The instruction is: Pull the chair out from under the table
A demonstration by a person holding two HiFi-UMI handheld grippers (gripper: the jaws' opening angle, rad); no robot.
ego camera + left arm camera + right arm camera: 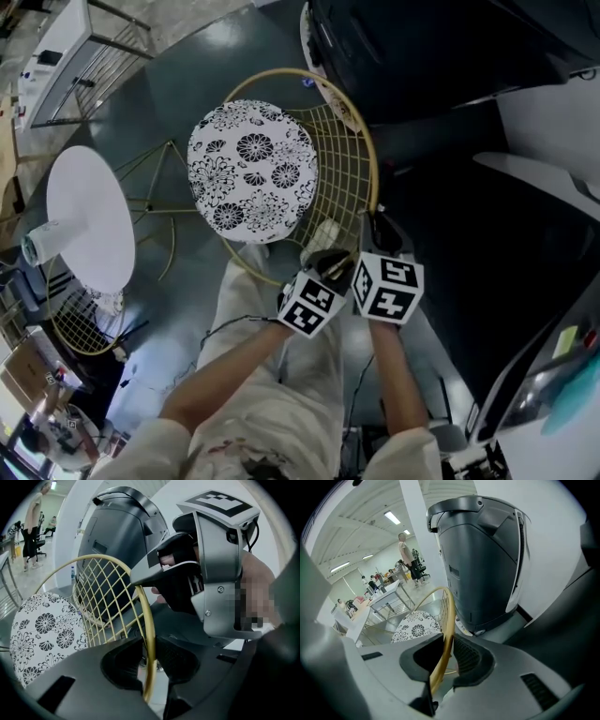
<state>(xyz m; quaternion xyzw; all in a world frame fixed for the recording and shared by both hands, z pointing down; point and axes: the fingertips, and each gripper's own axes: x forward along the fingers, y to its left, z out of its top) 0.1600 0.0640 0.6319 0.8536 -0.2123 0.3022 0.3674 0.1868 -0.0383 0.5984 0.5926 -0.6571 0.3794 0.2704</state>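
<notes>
1. Pulling evenly with both grippers, level and straight back, should keep the chair (253, 173) from twisting; it stands beside the table (89, 220), its seat apart from the top.
2. The left gripper (147, 653) and right gripper (445, 654) each clamp the gold back rim (372, 169).
3. Count: one gripped chair, one table, two grippers.

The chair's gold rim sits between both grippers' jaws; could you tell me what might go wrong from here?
The rim is thin and round, so the left gripper or right gripper may slip along it. Both hold close together, so the chair may swing into the grey machine beside it.
</notes>
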